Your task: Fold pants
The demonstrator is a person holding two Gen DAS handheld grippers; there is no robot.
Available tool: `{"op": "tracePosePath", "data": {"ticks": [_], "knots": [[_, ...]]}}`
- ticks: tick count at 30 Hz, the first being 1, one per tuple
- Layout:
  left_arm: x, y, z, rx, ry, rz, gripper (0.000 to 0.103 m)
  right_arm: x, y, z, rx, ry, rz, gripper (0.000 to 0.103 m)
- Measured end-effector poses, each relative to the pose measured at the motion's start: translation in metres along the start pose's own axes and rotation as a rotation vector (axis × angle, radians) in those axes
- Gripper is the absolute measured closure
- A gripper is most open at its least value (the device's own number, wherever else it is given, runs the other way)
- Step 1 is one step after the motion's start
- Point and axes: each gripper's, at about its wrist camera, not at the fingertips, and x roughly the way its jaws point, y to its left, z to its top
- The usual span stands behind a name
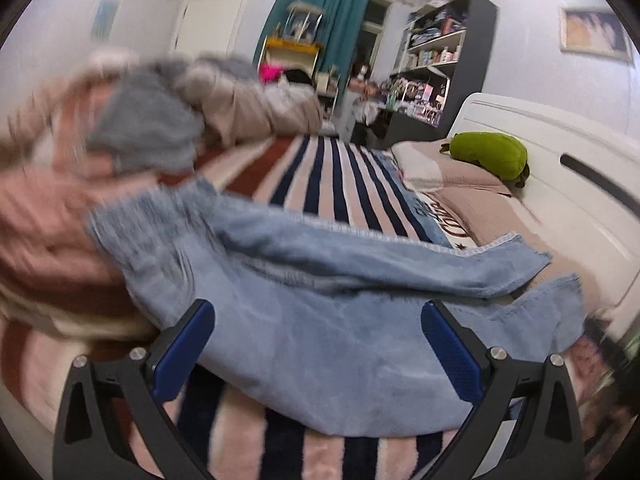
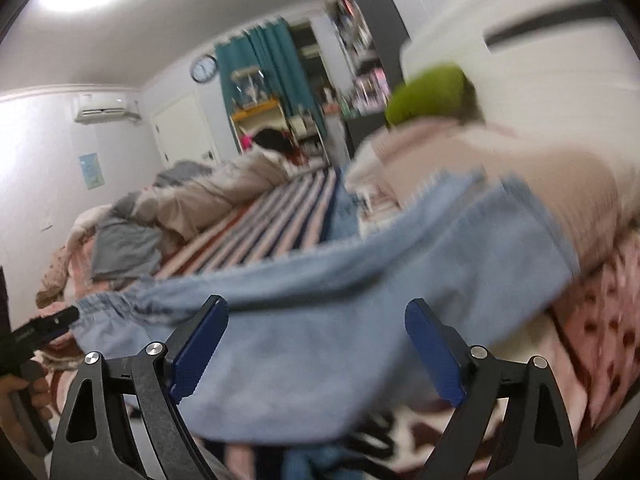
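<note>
Light blue denim pants [image 1: 320, 320] lie across the striped blanket [image 1: 332, 172] on the bed, waistband to the left, legs running right. My left gripper [image 1: 318, 340] is open, its blue pads on either side of the pants near the front edge, holding nothing. In the right wrist view the pants [image 2: 320, 320] stretch from the elastic waistband at left to the leg ends at right. My right gripper [image 2: 316, 340] is open over the pants. The left gripper [image 2: 40, 330] shows at the far left, at the waistband.
A heap of grey and beige bedding [image 1: 180, 120] lies at the back left. A green plush pillow [image 1: 490, 154] sits near the white headboard [image 1: 560, 152]. Shelves [image 1: 440, 48] and a teal curtain [image 1: 320, 12] stand beyond the bed.
</note>
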Motion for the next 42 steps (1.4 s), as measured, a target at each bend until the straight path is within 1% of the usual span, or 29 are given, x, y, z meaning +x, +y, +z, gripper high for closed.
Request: {"op": "tracePosePath", "data": {"ticks": [3, 4, 6, 8, 11, 13, 16, 18, 20, 22, 23, 25, 26, 27, 28, 30, 31, 33, 35, 37, 38, 39, 40, 41, 42], "knots": [[0.022, 0.016, -0.016, -0.045, 0.055, 0.012, 0.001, 0.014, -0.032, -0.027, 0.097, 0.104, 0.000, 0.015], [0.026, 0.017, -0.020, -0.050, 0.064, 0.017, 0.001, 0.017, -0.041, -0.033, 0.120, 0.125, 0.006, 0.015], [0.037, 0.019, -0.026, -0.057, 0.088, 0.023, 0.003, 0.026, -0.051, -0.051, 0.162, 0.180, 0.030, 0.015], [0.046, 0.018, -0.031, -0.050, 0.108, 0.036, 0.006, 0.035, -0.056, -0.060, 0.187, 0.205, 0.064, 0.016], [0.050, 0.016, -0.034, -0.048, 0.120, 0.067, 0.006, 0.042, -0.054, -0.058, 0.177, 0.193, 0.091, 0.017], [0.046, 0.017, -0.034, -0.056, 0.113, 0.087, 0.006, 0.050, -0.051, -0.055, 0.187, 0.197, 0.114, 0.018], [0.039, 0.016, -0.033, -0.043, 0.102, 0.128, 0.006, 0.063, -0.049, -0.052, 0.168, 0.201, 0.075, 0.020], [0.039, 0.016, -0.034, -0.037, 0.132, 0.140, 0.006, 0.068, -0.049, -0.051, 0.174, 0.200, 0.048, 0.022], [0.040, 0.018, -0.036, -0.053, 0.155, 0.123, 0.006, 0.069, -0.057, -0.050, 0.196, 0.186, 0.048, 0.022], [0.043, 0.020, -0.039, -0.090, 0.175, 0.090, 0.006, 0.071, -0.059, -0.048, 0.201, 0.175, 0.047, 0.022], [0.045, 0.021, -0.040, -0.096, 0.180, 0.088, 0.006, 0.073, -0.060, -0.048, 0.201, 0.170, 0.046, 0.024], [0.047, 0.020, -0.041, -0.085, 0.176, 0.093, 0.006, 0.074, -0.060, -0.048, 0.203, 0.161, 0.047, 0.028], [0.048, 0.019, -0.040, -0.082, 0.170, 0.093, 0.009, 0.074, -0.060, -0.047, 0.198, 0.158, 0.054, 0.034], [0.049, 0.019, -0.040, -0.083, 0.167, 0.089, 0.017, 0.074, -0.062, -0.047, 0.193, 0.157, 0.064, 0.043], [0.051, 0.019, -0.038, -0.082, 0.167, 0.084, 0.020, 0.075, -0.062, -0.046, 0.192, 0.157, 0.079, 0.048], [0.054, 0.018, -0.036, -0.079, 0.169, 0.085, 0.034, 0.075, -0.065, -0.046, 0.204, 0.158, 0.111, 0.064], [0.055, 0.019, -0.036, -0.081, 0.170, 0.086, 0.038, 0.075, -0.066, -0.045, 0.210, 0.160, 0.124, 0.068], [0.057, 0.020, -0.036, -0.091, 0.173, 0.082, 0.053, 0.074, -0.068, -0.043, 0.202, 0.164, 0.138, 0.079], [0.059, 0.021, -0.037, -0.088, 0.181, 0.093, 0.059, 0.072, -0.063, -0.041, 0.176, 0.158, 0.142, 0.086], [0.059, 0.021, -0.040, -0.079, 0.192, 0.113, 0.059, 0.069, -0.058, -0.040, 0.159, 0.141, 0.153, 0.088], [0.058, 0.022, -0.041, -0.079, 0.193, 0.127, 0.052, 0.068, -0.057, -0.038, 0.150, 0.132, 0.157, 0.088], [0.058, 0.024, -0.042, -0.080, 0.196, 0.147, 0.033, 0.066, -0.056, -0.038, 0.144, 0.127, 0.158, 0.088], [0.057, 0.027, -0.043, -0.082, 0.195, 0.183, 0.023, 0.065, -0.055, -0.038, 0.141, 0.124, 0.159, 0.088], [0.057, 0.031, -0.044, -0.086, 0.190, 0.196, 0.017, 0.064, -0.055, -0.038, 0.139, 0.125, 0.159, 0.088], [0.058, 0.034, -0.045, -0.093, 0.194, 0.188, 0.017, 0.065, -0.055, -0.038, 0.135, 0.128, 0.158, 0.088]]}}
